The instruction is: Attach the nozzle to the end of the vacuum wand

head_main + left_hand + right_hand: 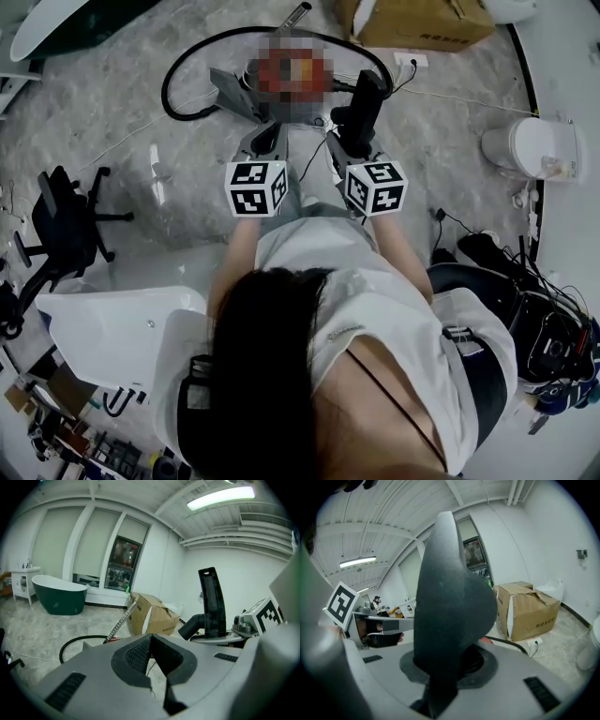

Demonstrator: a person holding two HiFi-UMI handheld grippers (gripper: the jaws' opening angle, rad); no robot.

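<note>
Right gripper (443,665) clamps the one nozzle (450,592), upright between its jaws. Left gripper (151,660) clenched, empty; one wand (121,621) beyond.

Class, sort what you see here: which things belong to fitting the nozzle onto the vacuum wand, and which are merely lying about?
Belong to the job:
black plastic nozzle, clamped in the right gripper
silver metal vacuum wand on the floor
black vacuum hose

Lying about:
brown cardboard box
dark green bathtub
black office chair
</note>
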